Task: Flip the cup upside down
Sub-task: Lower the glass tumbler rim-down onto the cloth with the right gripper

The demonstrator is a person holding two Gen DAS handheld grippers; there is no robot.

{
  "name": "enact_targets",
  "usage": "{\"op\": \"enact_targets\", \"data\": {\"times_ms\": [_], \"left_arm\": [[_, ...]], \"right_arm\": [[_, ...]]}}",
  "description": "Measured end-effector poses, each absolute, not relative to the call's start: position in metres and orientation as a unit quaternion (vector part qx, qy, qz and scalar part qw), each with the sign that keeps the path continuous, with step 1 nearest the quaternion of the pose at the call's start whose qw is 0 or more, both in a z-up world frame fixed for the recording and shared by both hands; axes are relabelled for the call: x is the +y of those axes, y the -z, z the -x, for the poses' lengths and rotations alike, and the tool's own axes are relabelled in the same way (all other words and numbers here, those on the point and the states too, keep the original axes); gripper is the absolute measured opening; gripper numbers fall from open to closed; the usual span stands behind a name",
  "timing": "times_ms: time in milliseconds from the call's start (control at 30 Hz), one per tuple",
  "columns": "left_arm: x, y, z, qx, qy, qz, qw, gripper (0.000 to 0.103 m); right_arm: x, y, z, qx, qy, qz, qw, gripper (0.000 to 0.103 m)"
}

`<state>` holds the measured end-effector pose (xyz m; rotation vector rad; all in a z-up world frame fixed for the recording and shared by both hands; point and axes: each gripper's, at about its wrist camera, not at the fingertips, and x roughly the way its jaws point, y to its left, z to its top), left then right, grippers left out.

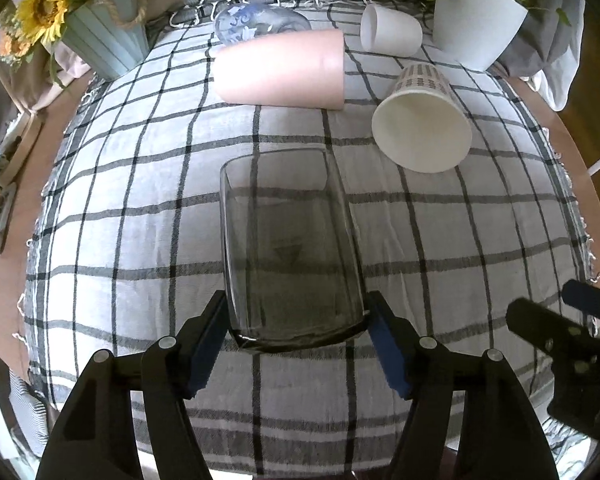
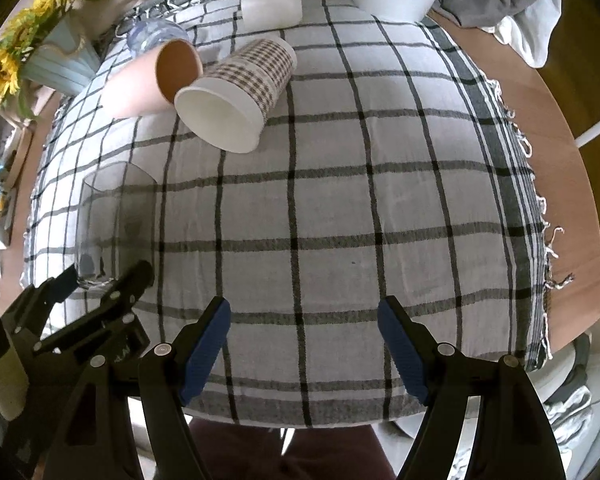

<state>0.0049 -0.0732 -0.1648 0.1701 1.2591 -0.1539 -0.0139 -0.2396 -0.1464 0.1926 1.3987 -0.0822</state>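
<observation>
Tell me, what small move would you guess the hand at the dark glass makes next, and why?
Probably a slight squeeze. The left gripper has its blue fingers on either side of the base of the smoky glass cup, which stands on the checked cloth, but a firm grip can't be confirmed. Closing securely would let it lift and turn the cup over. The right gripper is open and holds nothing.

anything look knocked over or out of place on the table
Yes. Several cups lie on their sides on the checked cloth: the pink cup, the patterned paper cup, a small white cup and a clear glass at the back. No spill or damage shows. The left hand-held gripper brackets the smoky glass.
</observation>
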Motion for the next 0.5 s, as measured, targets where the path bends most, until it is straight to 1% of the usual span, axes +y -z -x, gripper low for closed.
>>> {"op": "enact_targets", "data": {"times_ms": [267, 500], "left_arm": [[-0.066, 0.144, -0.001, 0.593, 0.083, -0.068, 0.798, 0.067], [-0.064, 0.132, -0.013, 0.587, 0.087, -0.065, 0.802, 0.066]], "right_arm": [[-0.237, 0.130, 0.013, 0.631, 0.026, -0.104, 0.768, 0.076], [-0.239, 0.120, 0.008, 0.619, 0.020, -0.123, 0.776, 0.076]]}}
